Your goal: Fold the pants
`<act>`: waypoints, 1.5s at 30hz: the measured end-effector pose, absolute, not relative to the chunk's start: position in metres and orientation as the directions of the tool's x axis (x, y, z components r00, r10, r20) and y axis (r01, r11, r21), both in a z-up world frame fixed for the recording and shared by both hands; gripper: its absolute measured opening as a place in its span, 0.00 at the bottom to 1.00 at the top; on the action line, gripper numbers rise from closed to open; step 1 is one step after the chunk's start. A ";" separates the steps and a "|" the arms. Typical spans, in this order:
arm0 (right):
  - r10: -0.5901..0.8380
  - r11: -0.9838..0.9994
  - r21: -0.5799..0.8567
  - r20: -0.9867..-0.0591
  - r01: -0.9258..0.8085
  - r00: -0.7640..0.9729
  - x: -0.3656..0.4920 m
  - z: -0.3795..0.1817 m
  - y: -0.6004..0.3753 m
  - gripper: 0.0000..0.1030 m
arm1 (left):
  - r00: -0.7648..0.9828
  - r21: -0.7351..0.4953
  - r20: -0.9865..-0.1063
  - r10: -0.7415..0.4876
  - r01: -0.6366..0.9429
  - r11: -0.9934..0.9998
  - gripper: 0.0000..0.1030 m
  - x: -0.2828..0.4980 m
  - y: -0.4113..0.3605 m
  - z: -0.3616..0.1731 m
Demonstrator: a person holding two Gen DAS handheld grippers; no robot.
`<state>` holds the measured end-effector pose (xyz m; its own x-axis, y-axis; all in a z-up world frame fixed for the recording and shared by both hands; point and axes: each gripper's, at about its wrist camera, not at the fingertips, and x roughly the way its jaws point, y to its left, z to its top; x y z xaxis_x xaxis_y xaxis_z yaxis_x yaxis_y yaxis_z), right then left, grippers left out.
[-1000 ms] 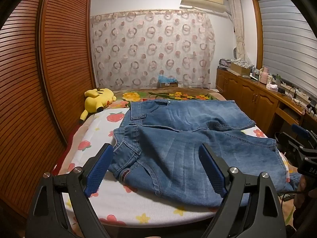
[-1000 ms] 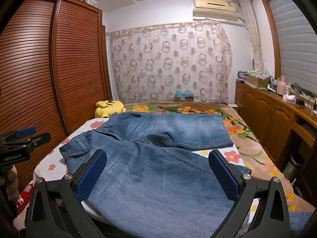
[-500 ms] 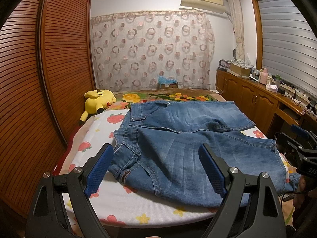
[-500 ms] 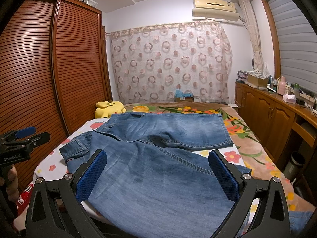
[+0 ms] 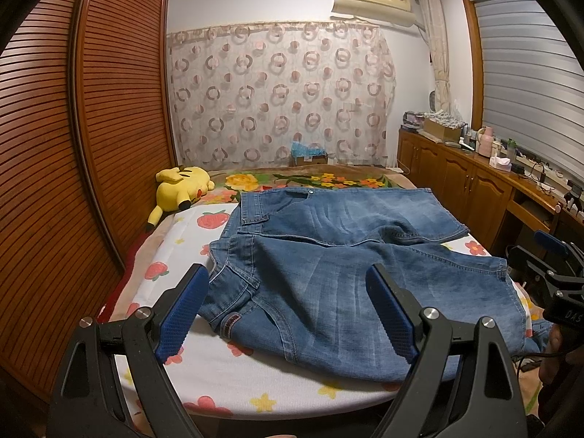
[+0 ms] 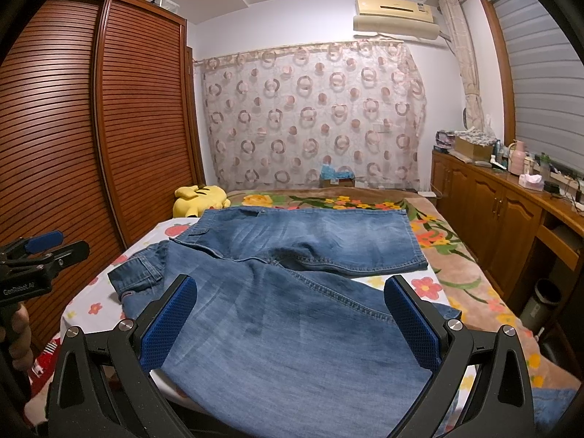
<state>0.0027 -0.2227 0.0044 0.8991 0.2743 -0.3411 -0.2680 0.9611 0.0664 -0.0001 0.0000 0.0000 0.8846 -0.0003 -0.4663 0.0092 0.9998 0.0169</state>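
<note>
The bed carries the blue jeans, spread across its near half, the two legs lying apart and the waistband toward the wardrobe side. The left gripper and right gripper both hover before the near edge, jaws wide open and holding nothing. I judge the folding not yet begun; next, each must pinch the near leg's edge.
</note>
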 end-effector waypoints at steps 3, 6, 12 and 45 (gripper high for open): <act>0.275 0.961 0.066 -0.341 -0.269 0.899 0.003 0.004 -0.223 0.99 | 0.885 0.017 -0.466 0.000 0.010 1.000 0.86 0.000 0.000 0.000; 0.275 0.961 0.067 -0.341 -0.268 0.899 0.005 0.003 -0.221 0.99 | 0.885 0.017 -0.465 0.000 0.009 1.000 0.86 0.000 0.000 0.000; 0.274 0.961 0.067 -0.341 -0.267 0.899 0.004 0.003 -0.221 0.99 | 0.886 0.017 -0.464 0.001 0.008 1.000 0.86 0.000 0.000 0.000; 0.280 0.959 0.069 -0.345 -0.273 0.896 0.006 0.000 -0.220 0.99 | 0.881 0.016 -0.473 -0.006 0.015 1.000 0.86 0.005 0.000 -0.005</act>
<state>0.0062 -0.2198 -0.0001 0.8960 0.2801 -0.3447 -0.2734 0.9594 0.0690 0.0048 0.0000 -0.0052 0.8808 -0.0056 -0.4734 0.0150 0.9998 0.0160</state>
